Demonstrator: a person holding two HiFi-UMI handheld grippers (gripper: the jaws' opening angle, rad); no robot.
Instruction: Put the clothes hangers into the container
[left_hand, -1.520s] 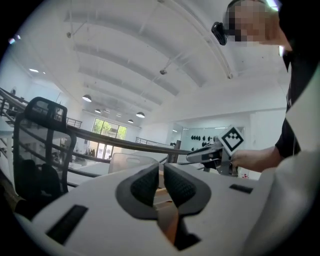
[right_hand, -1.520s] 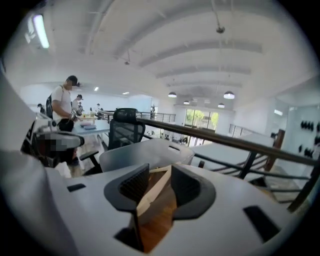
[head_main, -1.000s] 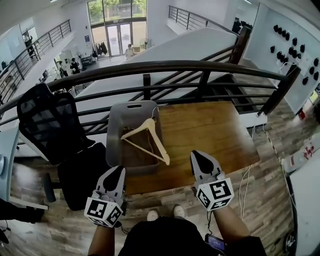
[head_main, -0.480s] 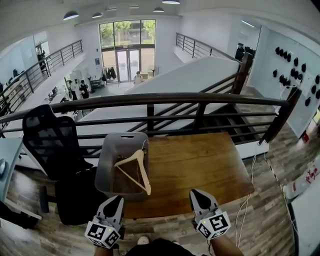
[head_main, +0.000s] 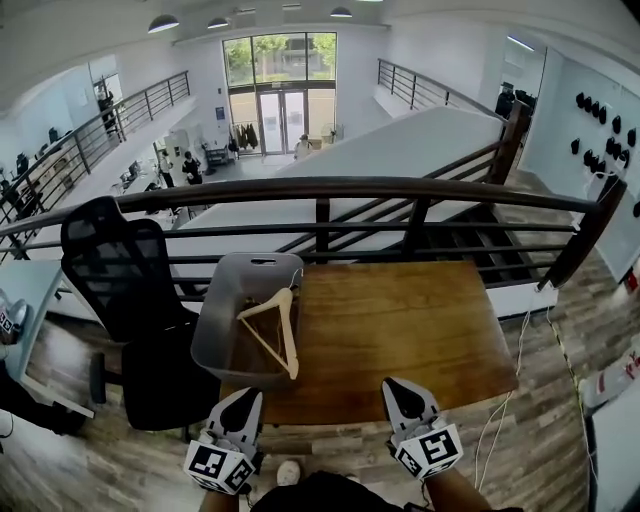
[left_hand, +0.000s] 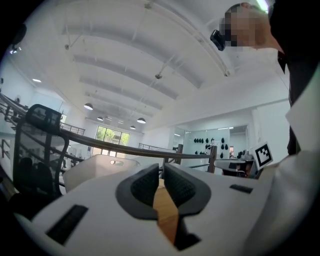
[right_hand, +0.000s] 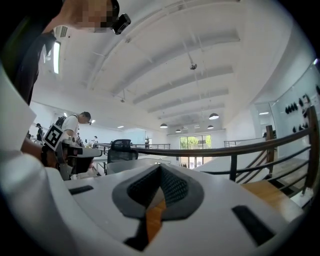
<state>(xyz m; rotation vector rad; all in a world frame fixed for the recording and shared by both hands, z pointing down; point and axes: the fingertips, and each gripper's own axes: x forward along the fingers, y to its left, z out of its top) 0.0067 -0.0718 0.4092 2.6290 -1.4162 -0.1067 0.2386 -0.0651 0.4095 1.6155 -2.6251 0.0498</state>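
The wooden clothes hanger (head_main: 290, 340) lies tilted inside the grey plastic container (head_main: 215, 338) at the left end of the wooden table (head_main: 420, 330). One arm end rests at the container's near rim and the hook points toward the far wall. The left gripper (head_main: 244, 398) is held level just short of the container's near wall, close to the hanger. The right gripper (head_main: 398, 388) is level at the table's near edge, well apart from the hanger, to its right. Both point forward, jaws pressed together with nothing between them.
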